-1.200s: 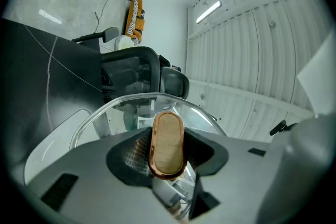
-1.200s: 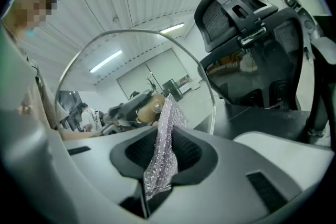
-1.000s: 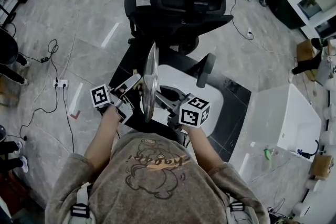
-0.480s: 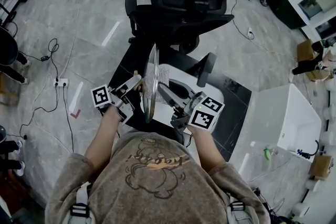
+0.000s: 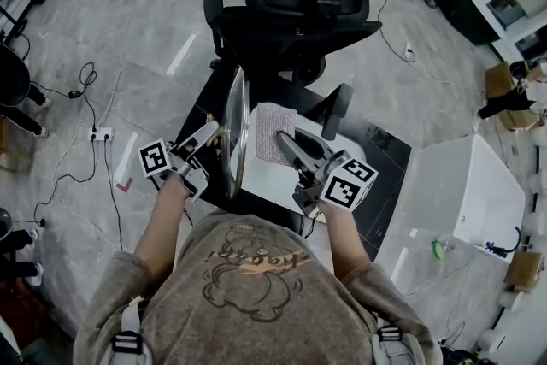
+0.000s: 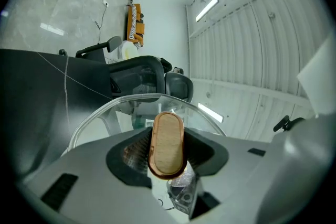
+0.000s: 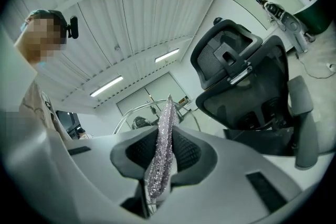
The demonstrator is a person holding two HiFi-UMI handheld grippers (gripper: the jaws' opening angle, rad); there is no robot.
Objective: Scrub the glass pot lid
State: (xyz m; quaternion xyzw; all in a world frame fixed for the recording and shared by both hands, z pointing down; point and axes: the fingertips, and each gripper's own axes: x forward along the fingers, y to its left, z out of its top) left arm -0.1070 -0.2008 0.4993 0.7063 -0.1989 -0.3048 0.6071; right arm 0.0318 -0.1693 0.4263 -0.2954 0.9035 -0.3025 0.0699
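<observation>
Glass pot lid (image 5: 232, 131), round and clear with a metal rim, is held on edge in the air over the black counter (image 5: 389, 156), and its oval light-wood knob (image 6: 167, 143) faces my left side. My left hand-held gripper (image 5: 212, 141) is clamped on that knob, with the ribbed pads pressing both of its sides; in the left gripper view the lid's rim arcs just past the jaws. My right hand-held gripper (image 5: 285, 143) is closed on a silvery mesh scrub cloth (image 5: 269, 120), pinched edge-on between the pads (image 7: 160, 160). The cloth stands upright just beside the lid's underside, the face away from the knob, and the head view shows a thin gap between them. A white board (image 5: 265, 177) lies on the counter under both. A black mesh office chair (image 5: 299, 4) stands right behind the counter. The floor is grey tile with cables on it.
</observation>
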